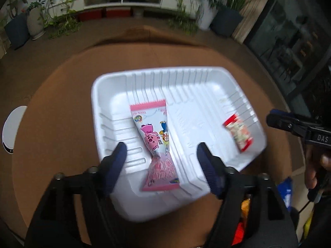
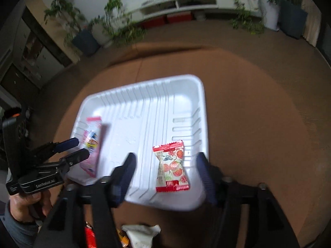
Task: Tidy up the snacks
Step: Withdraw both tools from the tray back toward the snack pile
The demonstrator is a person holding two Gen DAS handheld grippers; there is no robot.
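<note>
A white ribbed tray (image 1: 165,70) sits on the round brown table (image 1: 51,113). In its left half lies a pink cartoon snack packet (image 1: 153,136). My left gripper (image 1: 162,150) hangs open over it, and neither of the blue pads (image 1: 121,153) touches the packet. A red strawberry-print snack packet (image 2: 171,167) lies in the right half of the tray (image 2: 144,82). My right gripper (image 2: 166,161) is open around it, pads clear. Each view catches the other gripper at its edge: the right gripper (image 1: 289,124) and the left gripper (image 2: 76,148), both open.
More snack packets lie near the table's front edge: a blue one (image 1: 286,190), a red one (image 2: 90,237) and a white one (image 2: 142,233). A white round object (image 1: 12,130) sits at the table's left edge. Potted plants (image 2: 111,20) and a low white shelf (image 1: 124,0) stand beyond.
</note>
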